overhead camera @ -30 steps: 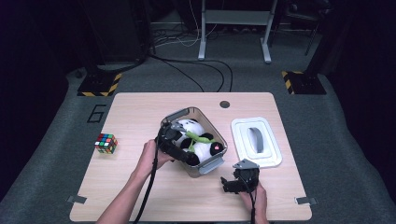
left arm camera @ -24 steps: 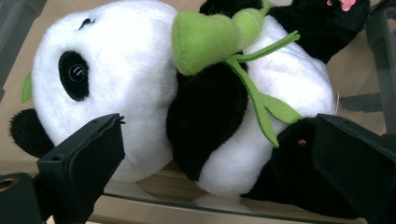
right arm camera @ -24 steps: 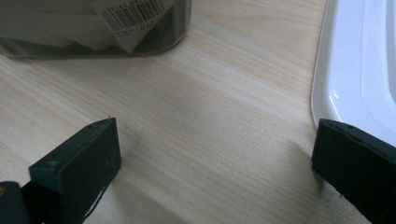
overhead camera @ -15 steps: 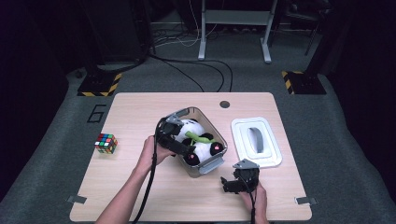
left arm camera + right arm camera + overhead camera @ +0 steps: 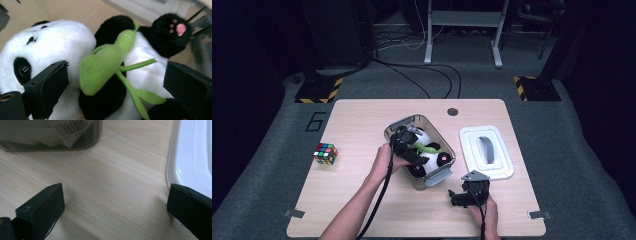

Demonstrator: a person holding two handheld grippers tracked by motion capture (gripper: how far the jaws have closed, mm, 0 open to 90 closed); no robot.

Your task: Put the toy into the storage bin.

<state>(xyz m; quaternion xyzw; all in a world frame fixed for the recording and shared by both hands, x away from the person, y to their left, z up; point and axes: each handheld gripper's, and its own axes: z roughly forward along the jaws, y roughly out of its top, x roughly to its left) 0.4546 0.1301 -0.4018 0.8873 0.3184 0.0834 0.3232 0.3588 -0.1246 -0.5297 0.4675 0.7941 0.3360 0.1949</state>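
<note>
A plush panda [image 5: 428, 156] holding a green bamboo sprig [image 5: 107, 60] lies in a clear plastic bin [image 5: 445, 172] at the table's middle. My left gripper [image 5: 407, 147] hovers over the bin, open, its jaws spread either side of the panda [image 5: 62, 45] without gripping it. The white bin lid [image 5: 486, 151] lies flat to the right of the bin. My right gripper [image 5: 467, 196] rests low over the wood near the front edge, open and empty, between the bin's corner [image 5: 50, 135] and the lid's edge [image 5: 190, 157].
A colourful puzzle cube [image 5: 325, 153] sits at the table's left. A round cable hole [image 5: 452, 111] lies near the back edge. Bare wood [image 5: 337, 200] spans the front left. Cables trail from both grippers toward the front.
The left gripper has shifted slightly within the bin over the panda. The right gripper has stayed in place.
</note>
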